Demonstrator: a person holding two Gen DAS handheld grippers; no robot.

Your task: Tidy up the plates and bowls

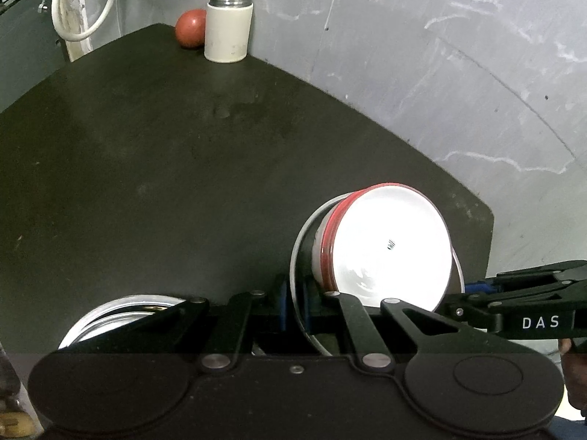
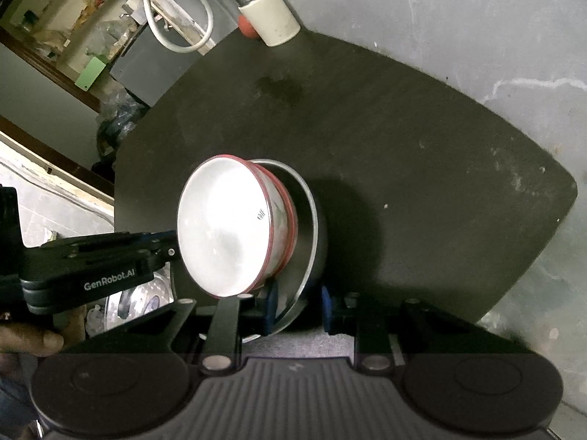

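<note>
Bowls (image 1: 389, 245) with red rims, nested one in another, sit on a steel plate (image 1: 299, 256) that is tipped up on edge above the dark table (image 1: 165, 165). In the left wrist view the stack fills the 4 o'clock part of the picture, white undersides facing the lens. The left gripper (image 1: 293, 304) pinches the plate's rim between its blue pads, clenched on the thin metal edge. The right gripper (image 1: 477, 289) reaches in from 3 o'clock with its tips at the far side of the plate.

In the right wrist view the same bowls (image 2: 223, 231) lie left of centre, their open white hollow turned toward 9 o'clock, with the plate (image 2: 308, 220) behind them. The right gripper (image 2: 299, 304) straddles the plate's rim; one blue pad lies against the plate and the other stands apart from it at about 5 o'clock, so I cannot tell whether it bears any grip. The left gripper (image 2: 161, 242) comes in from 9 o'clock, a hand (image 2: 33, 341) below it.

A second steel plate (image 1: 121, 311) lies flat at 7 o'clock in the left view. At the table's far corner, near 12 o'clock, a cream flask (image 1: 228, 25) stands upright, touching a red ball (image 1: 190, 28) on its left. A white hose (image 1: 79, 7) loops against the wall at 11 o'clock.
</note>
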